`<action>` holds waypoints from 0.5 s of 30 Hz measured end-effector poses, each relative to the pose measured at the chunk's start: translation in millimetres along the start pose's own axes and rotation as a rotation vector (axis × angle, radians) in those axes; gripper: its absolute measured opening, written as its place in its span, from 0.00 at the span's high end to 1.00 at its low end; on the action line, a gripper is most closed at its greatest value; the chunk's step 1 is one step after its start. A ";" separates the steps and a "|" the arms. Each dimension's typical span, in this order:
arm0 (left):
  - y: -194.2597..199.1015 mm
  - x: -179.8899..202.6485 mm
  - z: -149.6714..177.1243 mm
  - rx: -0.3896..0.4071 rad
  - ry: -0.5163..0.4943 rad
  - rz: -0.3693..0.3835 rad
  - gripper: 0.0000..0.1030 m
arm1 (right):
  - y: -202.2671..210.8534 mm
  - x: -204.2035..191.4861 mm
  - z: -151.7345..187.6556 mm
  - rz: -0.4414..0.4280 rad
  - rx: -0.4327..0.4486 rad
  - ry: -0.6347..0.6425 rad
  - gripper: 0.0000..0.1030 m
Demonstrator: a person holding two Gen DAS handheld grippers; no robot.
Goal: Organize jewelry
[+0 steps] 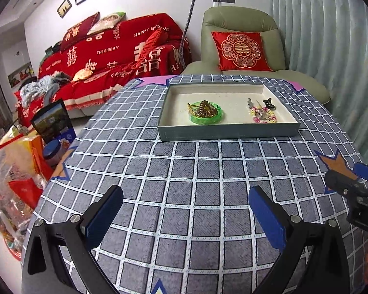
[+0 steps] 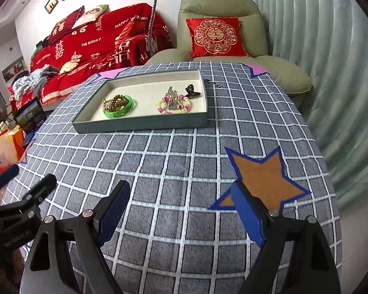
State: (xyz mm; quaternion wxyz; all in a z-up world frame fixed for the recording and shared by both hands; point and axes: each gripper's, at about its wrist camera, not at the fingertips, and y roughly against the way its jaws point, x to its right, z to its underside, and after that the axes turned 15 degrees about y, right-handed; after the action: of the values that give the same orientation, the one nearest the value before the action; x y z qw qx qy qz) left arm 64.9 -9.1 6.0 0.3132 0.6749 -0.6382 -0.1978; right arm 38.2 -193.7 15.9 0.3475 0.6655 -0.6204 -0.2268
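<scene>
1. Sitting in the shallow grey tray (image 1: 229, 132) at the far side of the table: all the jewelry, in two clusters.
2. Left cluster: green bangle (image 1: 205, 120) lying flat, brown spiral hair tie (image 1: 204, 109) inside it, gold piece (image 1: 191, 109) at its left edge.
3. Right cluster: pink-and-yellow bead bracelet (image 2: 173, 105) with metal hair clips (image 2: 173, 98) lying across it; black claw clip (image 2: 191, 90) just beside, toward the tray's far right corner.
4. Clusters well apart, bare tray floor between.
5. Left gripper (image 1: 185, 196) low over the near tablecloth (image 1: 184, 171), fingers spread wide, nothing between them, well short of the tray.
6. Right gripper (image 2: 180, 196) same: spread wide, empty, above the cloth beside the orange star patch (image 2: 260, 178).
7. Grippers side by side; each visible at the edge of the other's view.
8. Behind the table: green armchair (image 1: 240, 19) with red cushion (image 1: 240, 50), red-covered sofa (image 1: 115, 49) to the left, curtain (image 1: 331, 61) to the right.
</scene>
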 end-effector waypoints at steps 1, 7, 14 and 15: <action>2.7 -0.4 1.4 0.005 -0.001 0.003 0.00 | 1.0 -0.8 1.2 0.008 0.002 0.001 0.16; 12.2 1.7 10.1 0.023 -0.010 0.007 0.00 | 14.5 -1.9 10.3 0.052 0.030 -0.009 0.16; 14.7 -1.0 14.7 0.017 0.002 0.016 0.00 | 31.0 -5.5 11.0 0.101 0.075 0.008 0.16; 15.6 -1.5 15.7 0.019 0.003 0.016 0.00 | 32.7 -6.1 10.8 0.104 0.080 0.011 0.16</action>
State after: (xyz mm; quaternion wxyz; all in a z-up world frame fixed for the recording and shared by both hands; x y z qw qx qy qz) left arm 42.7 -10.1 5.0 0.3093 0.6731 -0.6449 -0.1885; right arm 7.7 -189.3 32.3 0.3352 0.6469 -0.6610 -0.1796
